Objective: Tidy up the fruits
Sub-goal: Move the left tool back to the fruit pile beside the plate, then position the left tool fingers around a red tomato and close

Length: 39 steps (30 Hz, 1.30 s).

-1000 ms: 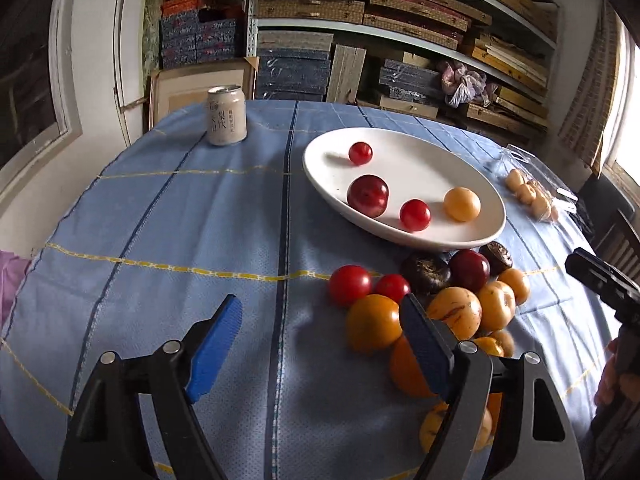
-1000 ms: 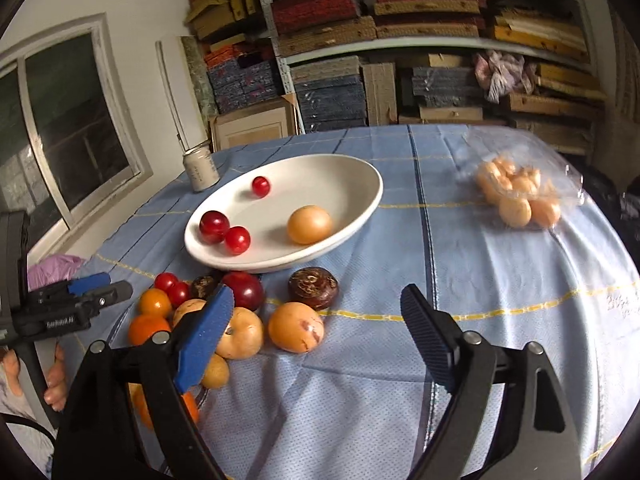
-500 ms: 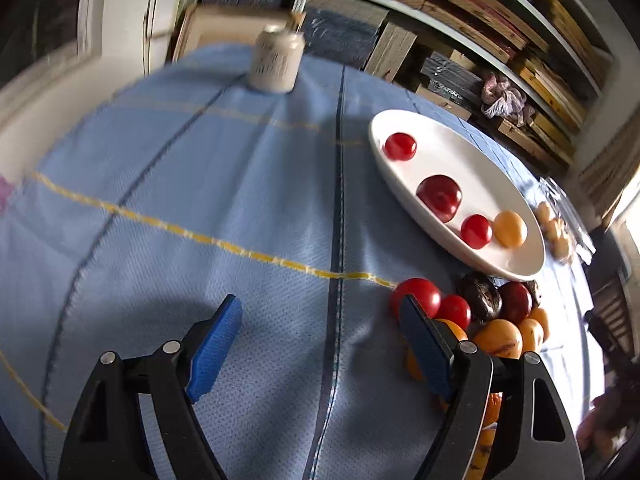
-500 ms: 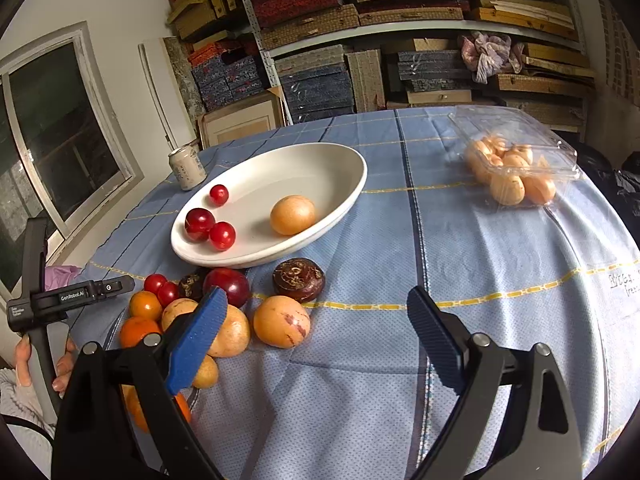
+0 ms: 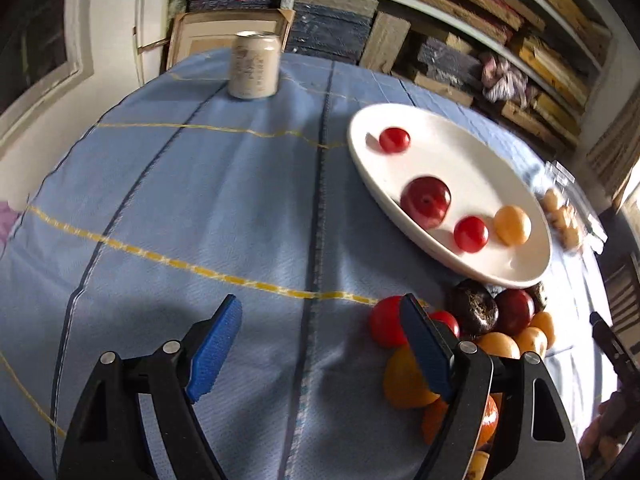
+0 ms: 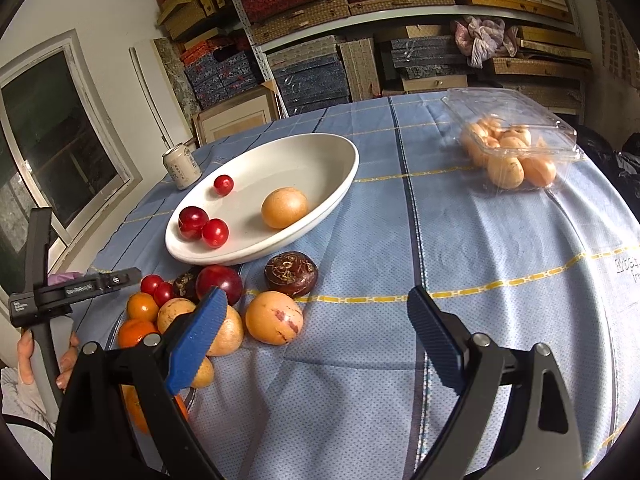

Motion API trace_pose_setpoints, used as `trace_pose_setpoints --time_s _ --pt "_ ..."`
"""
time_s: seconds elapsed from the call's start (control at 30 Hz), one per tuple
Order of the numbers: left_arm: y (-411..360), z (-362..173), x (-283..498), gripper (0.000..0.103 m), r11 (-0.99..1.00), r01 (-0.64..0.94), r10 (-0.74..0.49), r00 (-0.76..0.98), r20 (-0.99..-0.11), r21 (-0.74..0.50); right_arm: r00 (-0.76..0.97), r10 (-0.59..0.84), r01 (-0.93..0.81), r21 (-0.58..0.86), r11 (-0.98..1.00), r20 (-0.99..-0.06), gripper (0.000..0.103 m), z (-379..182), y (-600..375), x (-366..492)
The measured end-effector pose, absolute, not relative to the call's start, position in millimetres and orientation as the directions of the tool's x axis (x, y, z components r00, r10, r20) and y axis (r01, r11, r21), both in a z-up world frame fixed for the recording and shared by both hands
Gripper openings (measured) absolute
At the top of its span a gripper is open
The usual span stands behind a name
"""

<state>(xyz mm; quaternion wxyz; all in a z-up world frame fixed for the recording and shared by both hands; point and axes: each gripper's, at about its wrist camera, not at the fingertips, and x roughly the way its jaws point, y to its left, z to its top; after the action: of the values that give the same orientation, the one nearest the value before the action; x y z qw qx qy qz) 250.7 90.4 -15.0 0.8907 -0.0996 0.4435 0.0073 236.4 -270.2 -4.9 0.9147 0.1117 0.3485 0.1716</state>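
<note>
A white oval dish (image 5: 516, 176) (image 6: 320, 160) on the blue cloth holds a dark red plum (image 5: 426, 202), two small red fruits and one yellow fruit (image 6: 285, 207). In front of the dish lies a heap of loose fruit: red tomatoes (image 5: 386, 322), oranges (image 5: 404, 378), yellow striped melons (image 6: 274, 318) and dark brown fruits (image 6: 291, 273). My left gripper (image 5: 320, 344) hangs open over bare cloth, left of the heap, its right finger in front of the tomatoes. My right gripper (image 6: 316, 338) is open too, empty, just right of the heap.
A drink can (image 5: 253, 65) stands at the far edge of the table. A clear plastic box of pale fruit (image 6: 510, 146) sits at the back right. Shelves of stacked boxes fill the wall behind. A person's hand (image 6: 28, 354) grips the left tool's handle.
The left gripper has swung left and tilted, so the heap now sits at its right finger instead of ahead of it. The right gripper has barely moved.
</note>
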Motion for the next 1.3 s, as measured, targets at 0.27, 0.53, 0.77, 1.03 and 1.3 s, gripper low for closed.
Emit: trace_pose_setpoints --time_s 0.27,0.53,0.77,1.03,1.3 --pt "81.6 -14.8 259.2 0.082 0.979 -0.064 -0.119 0.597 -0.793 -0.195 0.686 0.395 -0.222 0.342 0.913 -0.611 0.091 -8.4 -272.7 240.6" --pt "70.1 -14.6 266.5 0.072 0.969 -0.012 -0.194 0.579 -0.792 -0.246 0.682 0.399 -0.222 0.346 0.912 -0.613 0.091 -11.8 -271.2 242.0" --pt "56.3 -16.3 268.1 0.053 0.97 0.036 -0.218 0.559 -0.8 -0.239 0.681 0.402 -0.221 0.351 0.91 -0.613 0.091 -12.1 -271.9 243.2" --pt "54.9 -15.9 262.2 0.048 0.967 0.059 -0.239 0.548 -0.802 -0.248 0.679 0.402 -0.221 0.351 0.91 -0.615 0.091 -12.6 -271.8 243.1" --pt "66.0 -18.8 264.8 0.049 0.963 0.022 -0.235 0.556 -0.797 -0.269 0.674 0.396 -0.213 0.35 0.912 -0.623 0.091 -15.8 -273.8 244.0"
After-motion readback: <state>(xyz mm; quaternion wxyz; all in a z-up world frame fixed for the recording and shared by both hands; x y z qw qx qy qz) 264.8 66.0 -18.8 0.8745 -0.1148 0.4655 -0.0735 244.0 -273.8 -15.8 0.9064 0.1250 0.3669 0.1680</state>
